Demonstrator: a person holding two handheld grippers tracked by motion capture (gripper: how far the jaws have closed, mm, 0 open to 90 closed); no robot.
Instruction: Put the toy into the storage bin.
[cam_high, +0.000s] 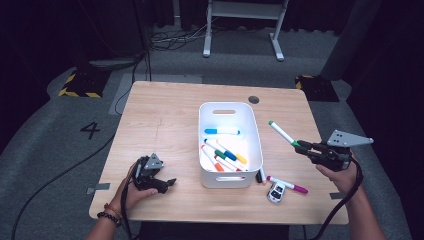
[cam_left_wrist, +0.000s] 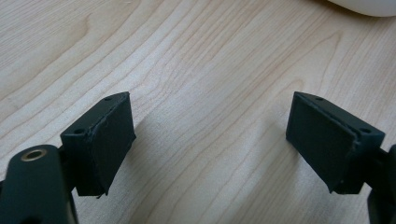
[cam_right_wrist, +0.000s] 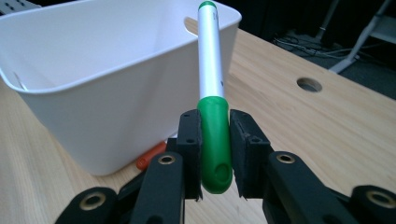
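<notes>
Clamping a green marker (cam_right_wrist: 215, 140) by its cap, the right gripper (cam_high: 306, 146) was held above the table (cam_high: 165, 115) to the right of the white bin (cam_high: 252, 130), with the marker's white barrel slanting up and away toward the bin. Several more markers (cam_high: 223, 152) lay inside the bin. On the table just beside the bin's near right corner lay a pink marker (cam_high: 289, 185) and a small toy car (cam_high: 275, 192). The left gripper (cam_high: 167, 183) rested low on the table's near left part, jaws spread wide with bare wood between them.
</notes>
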